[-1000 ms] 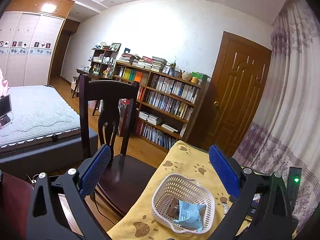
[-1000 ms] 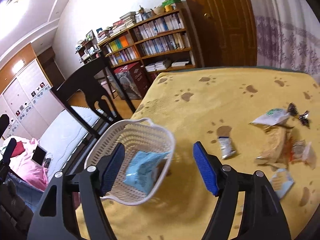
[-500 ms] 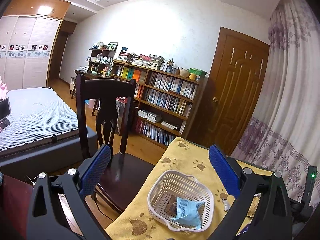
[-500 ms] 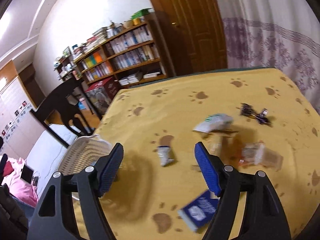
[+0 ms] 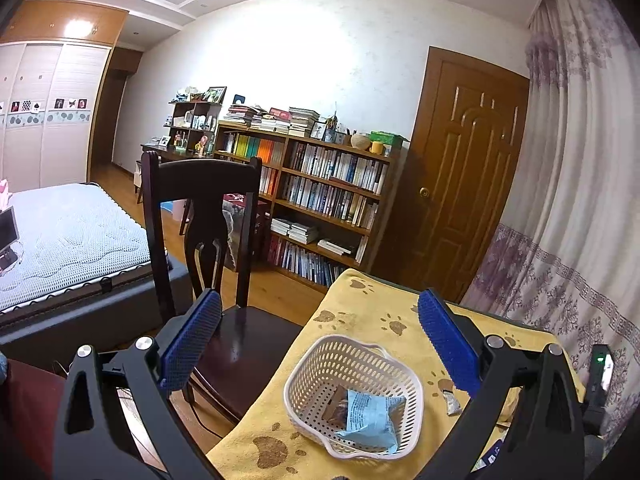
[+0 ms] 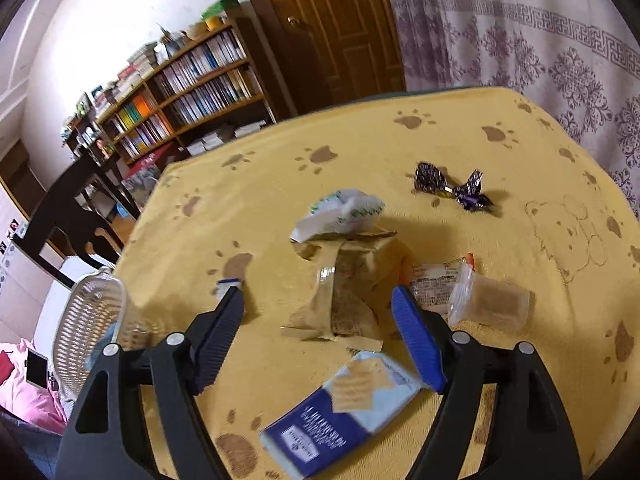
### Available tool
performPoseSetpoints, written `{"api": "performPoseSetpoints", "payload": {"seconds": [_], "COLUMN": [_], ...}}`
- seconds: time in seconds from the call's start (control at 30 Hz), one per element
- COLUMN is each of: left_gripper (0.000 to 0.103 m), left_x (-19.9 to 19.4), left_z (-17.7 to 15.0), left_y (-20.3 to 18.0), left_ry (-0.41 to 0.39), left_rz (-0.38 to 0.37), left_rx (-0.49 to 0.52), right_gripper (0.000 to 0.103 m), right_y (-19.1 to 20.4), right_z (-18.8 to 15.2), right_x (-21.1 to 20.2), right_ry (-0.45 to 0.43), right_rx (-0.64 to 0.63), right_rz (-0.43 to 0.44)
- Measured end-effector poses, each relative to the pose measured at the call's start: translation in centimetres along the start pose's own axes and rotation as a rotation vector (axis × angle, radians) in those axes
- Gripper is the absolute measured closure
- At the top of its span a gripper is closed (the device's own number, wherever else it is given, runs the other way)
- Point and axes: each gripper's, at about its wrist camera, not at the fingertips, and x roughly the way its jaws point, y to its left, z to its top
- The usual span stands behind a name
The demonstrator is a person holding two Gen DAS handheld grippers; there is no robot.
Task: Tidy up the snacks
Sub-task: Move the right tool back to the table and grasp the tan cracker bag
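While your right gripper hangs with jaws apart and empty, the tan packet lies straight ahead between them, long axis running away from you; the basket sits off to its left, holding two packets; your left gripper is spread wide, empty, farther off; about seven snacks lie loose on the cloth.

Basket blurred, part hidden behind right gripper's fingers

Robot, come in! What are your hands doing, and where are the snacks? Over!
Both grippers open, empty: left above basket, right over tan packet. Blue packet in basket; others loose on cloth. Nothing blocking.
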Motion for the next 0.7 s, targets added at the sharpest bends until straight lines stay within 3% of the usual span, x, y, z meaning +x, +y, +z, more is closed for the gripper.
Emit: {"api": "performPoseSetpoints", "payload": {"seconds": [0.23, 0.7], "left_gripper": [0.003, 0.003], "left_x": [0.0, 0.5], "left_z": [0.0, 0.0], "left_y": [0.1, -0.2], "left_ry": [0.002, 0.016], "left_rz": [0.005, 0.003], "left_rx": [-0.008, 0.001], "right_gripper": [0.025, 0.021], "right_y": [0.1, 3.3], "right_z": [0.7, 1.2], "right_x": [3.7, 8.2], "right_ry": [0.048, 0.088], "right_rx": [0.012, -0.147], "right_rz": [-0.050, -0.259]}}
